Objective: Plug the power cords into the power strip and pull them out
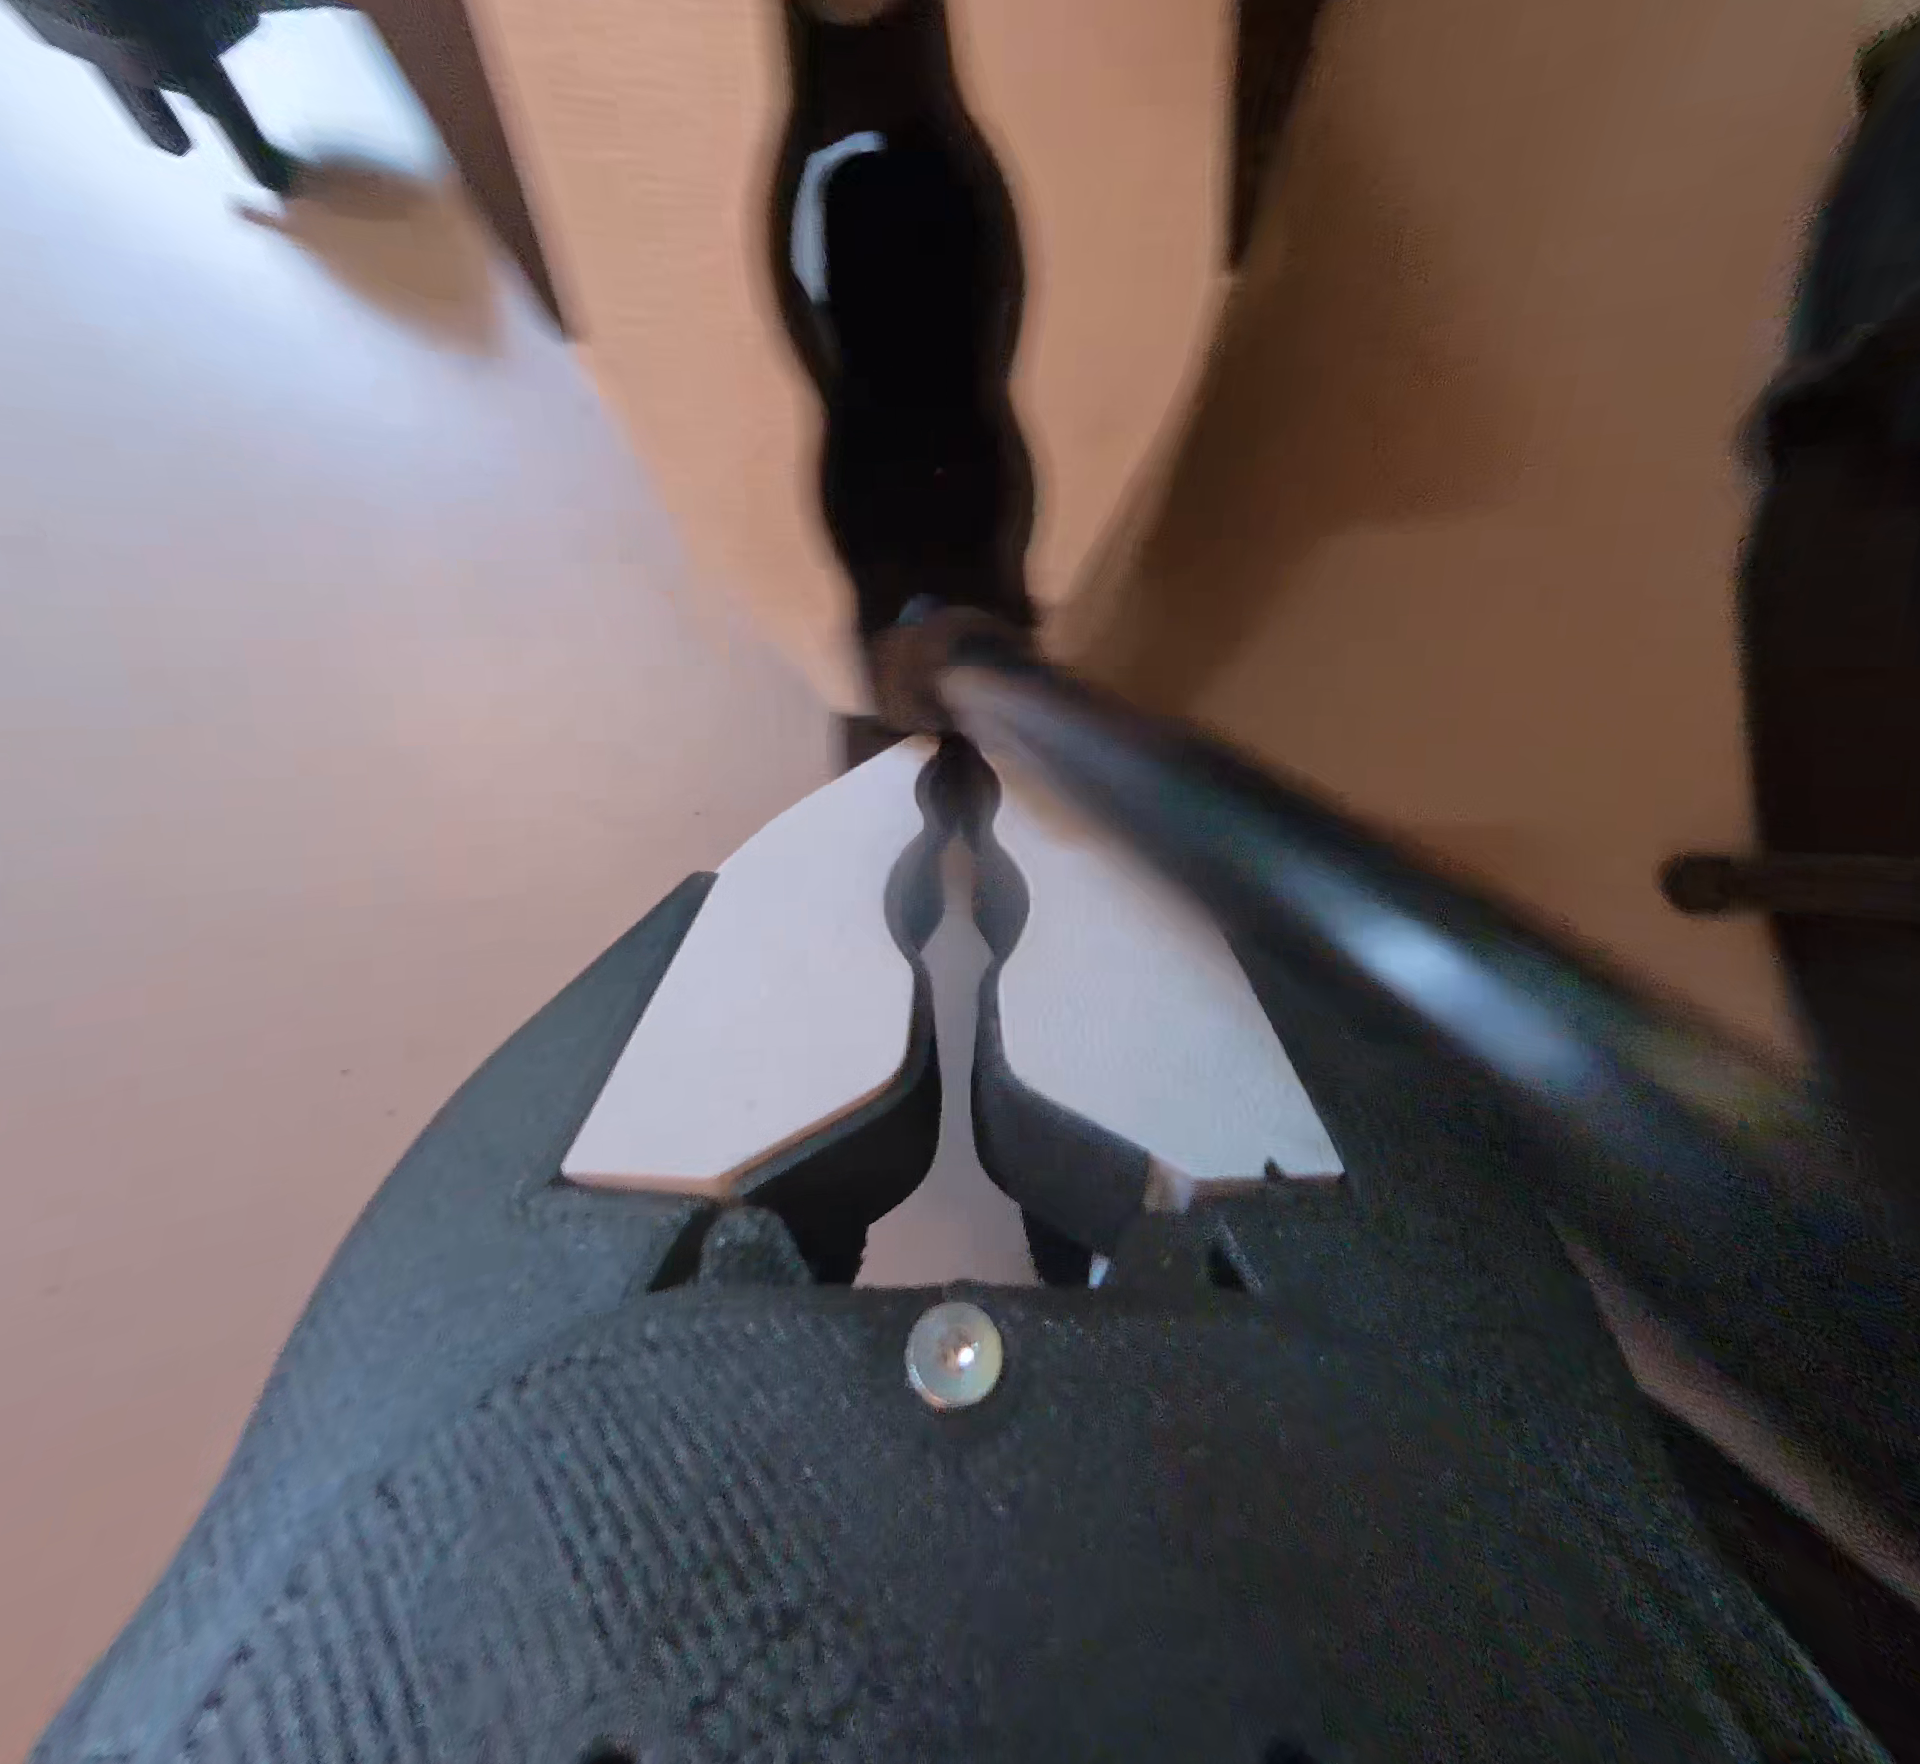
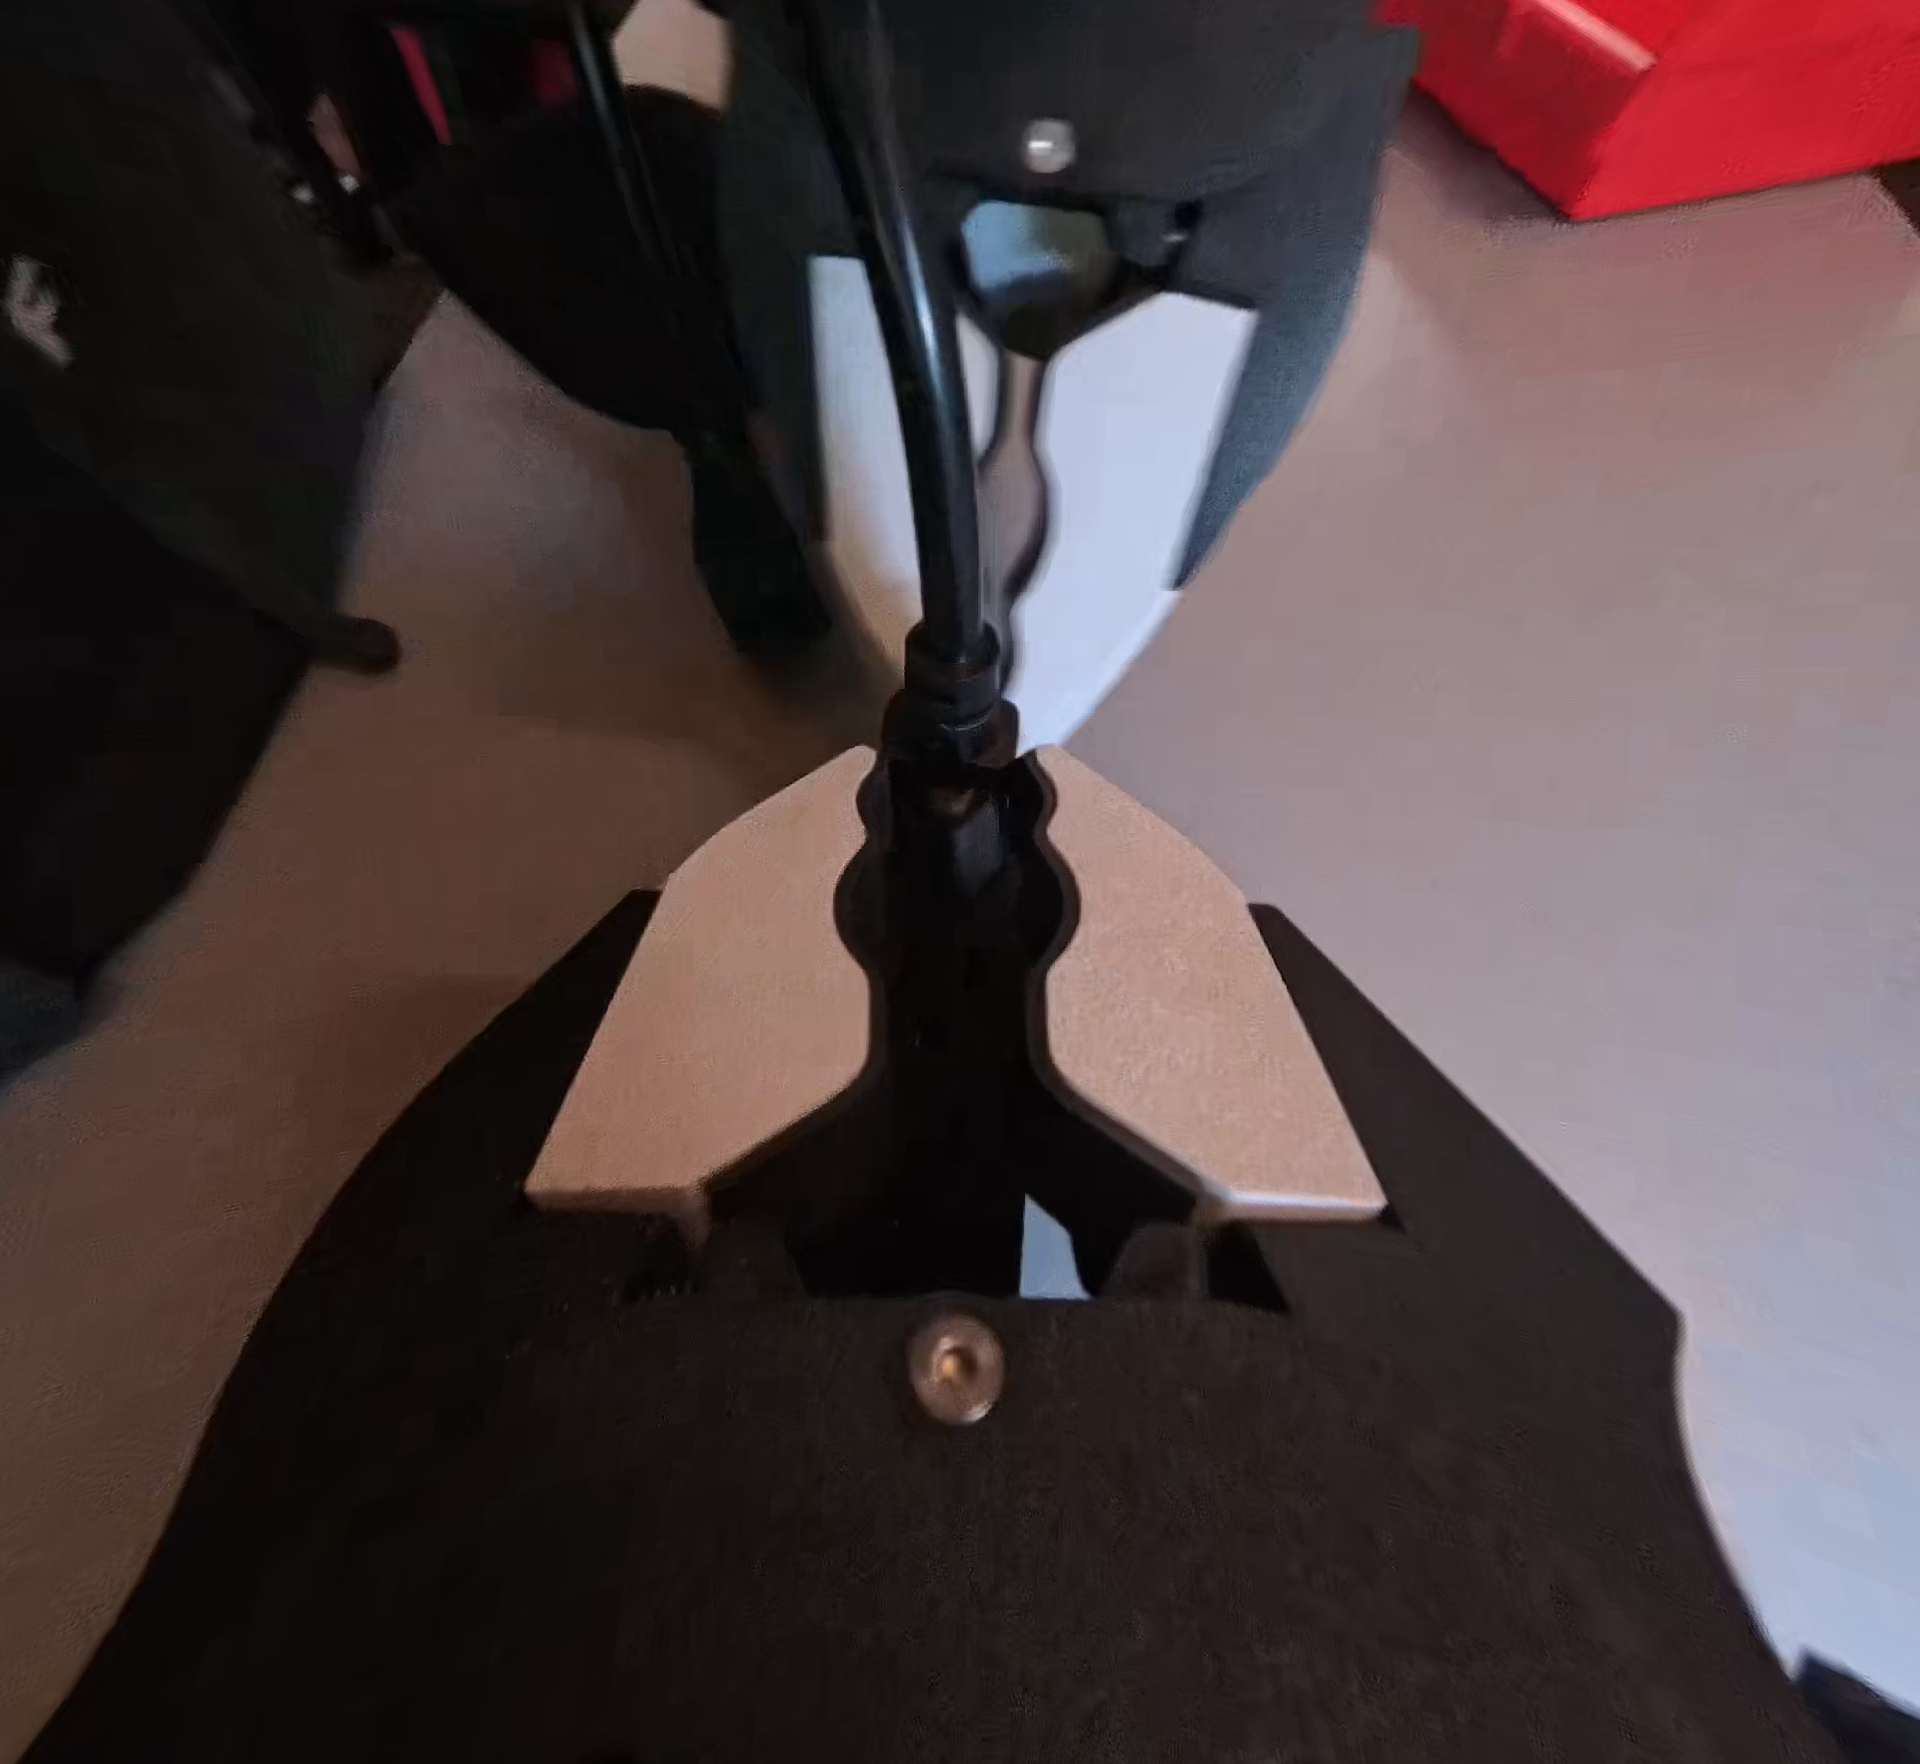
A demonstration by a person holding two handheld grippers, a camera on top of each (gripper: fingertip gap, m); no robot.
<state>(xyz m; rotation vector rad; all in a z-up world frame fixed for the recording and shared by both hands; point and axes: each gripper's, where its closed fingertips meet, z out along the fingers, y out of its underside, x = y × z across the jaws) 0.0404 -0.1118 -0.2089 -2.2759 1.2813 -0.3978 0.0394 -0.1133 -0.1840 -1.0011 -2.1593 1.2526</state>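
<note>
**Two grippers meet tip to tip on one black cord**

The black power cord (image 2: 940, 426) has its plug end (image 2: 951, 810) clamped between the pale pads of the right gripper (image 2: 951, 764), whose jaws are closed down to the width of the plug. From there the cord rises in a curve toward the left gripper (image 2: 1023, 551), which faces it from the opposite side — both are held above the light table (image 2: 1558, 675).

In the left wrist view, the left gripper (image 1: 951, 748) is nearly fully closed, and its tips pinch the cord (image 1: 1299, 883) just where the strain relief begins; the cord then runs blurred to the lower right. The right gripper (image 1: 914, 312) fills the top of this view, very close.

Around them: a red bin (image 2: 1662, 10) stands well apart on the table, and dark chair legs (image 2: 343, 634) stand at the left. A small white mark shows on a black surface there, but it is too blurred to read. The power strip is not visible in either view.
</note>
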